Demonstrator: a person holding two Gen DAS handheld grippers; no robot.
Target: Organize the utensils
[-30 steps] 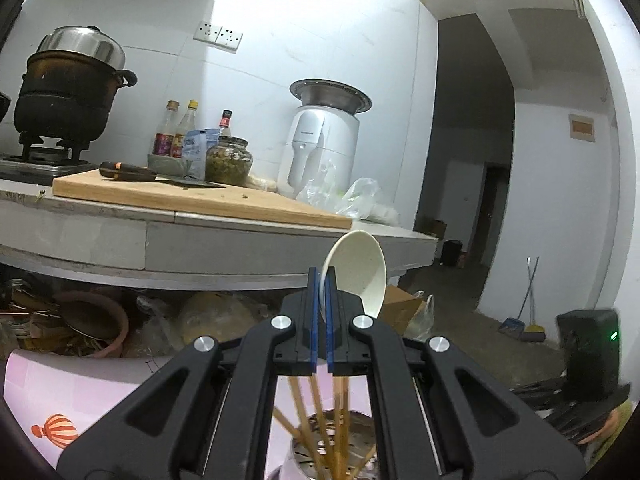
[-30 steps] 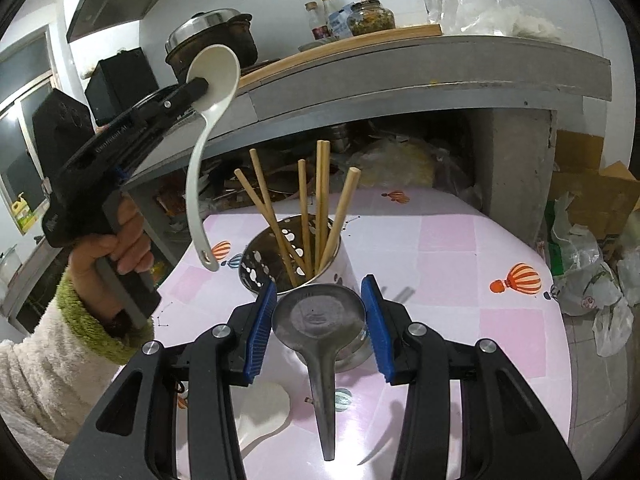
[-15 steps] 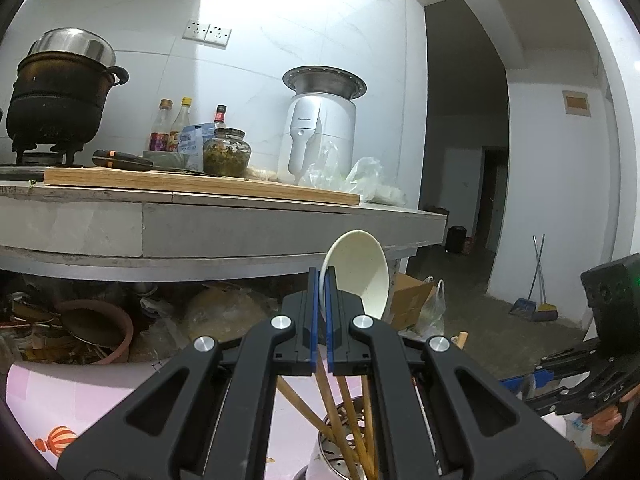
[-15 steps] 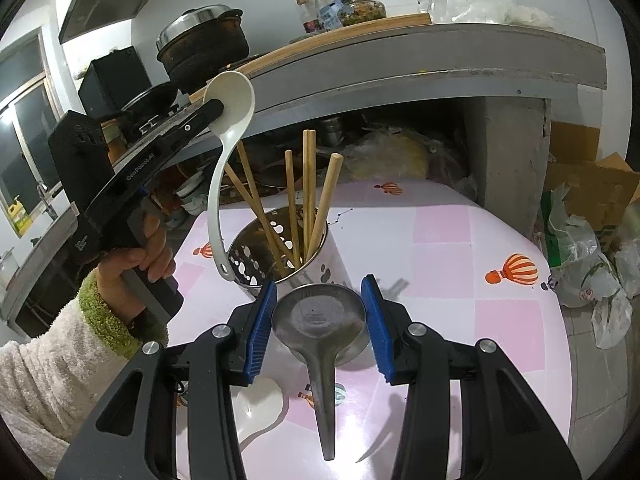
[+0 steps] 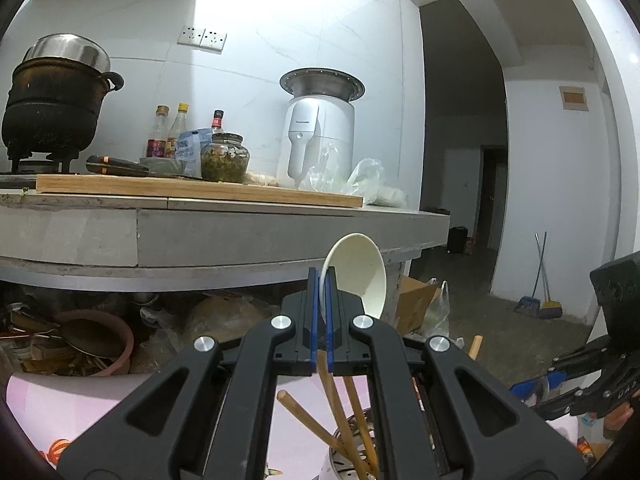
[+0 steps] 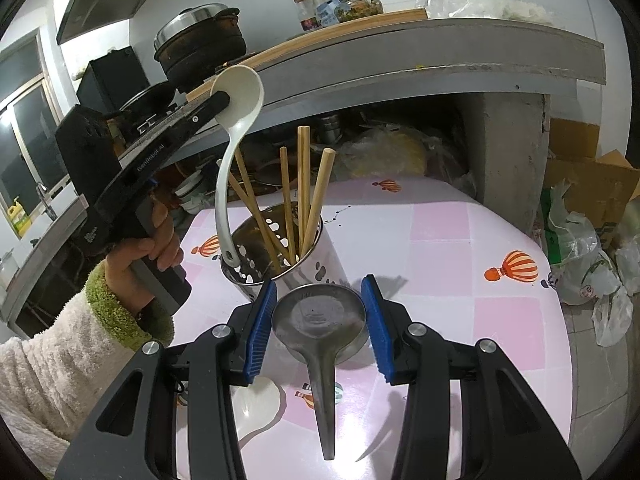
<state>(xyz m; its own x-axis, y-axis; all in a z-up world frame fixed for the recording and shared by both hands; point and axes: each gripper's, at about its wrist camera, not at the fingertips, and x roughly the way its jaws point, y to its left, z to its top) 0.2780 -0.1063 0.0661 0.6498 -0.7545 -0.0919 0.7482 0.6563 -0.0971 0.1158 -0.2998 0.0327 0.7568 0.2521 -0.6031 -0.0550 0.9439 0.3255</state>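
Observation:
My left gripper (image 6: 222,102) is shut on the bowl rim of a white soup spoon (image 6: 230,152); the same spoon's bowl (image 5: 356,276) rises past the closed pads in the left wrist view. Its handle hangs down, with the tip at the left rim of a perforated metal utensil holder (image 6: 320,264) that has several wooden chopsticks (image 6: 304,184) in it. My right gripper (image 6: 320,320) is shut on the bowl of a metal spoon (image 6: 320,320), handle pointing toward the camera, just in front of the holder. Another white spoon (image 6: 256,404) lies on the pink table (image 6: 460,240).
A grey counter (image 6: 400,52) overhangs the table's far side, carrying a black pot (image 6: 200,48), jars and a cutting board. Clutter fills the space under it. Plastic bags (image 6: 592,272) and a cardboard box (image 6: 588,176) sit on the floor to the right.
My left gripper has carried the white spoon down and toward the holder, so its handle tip now hangs at the holder's rim. The right gripper and metal spoon have not moved.

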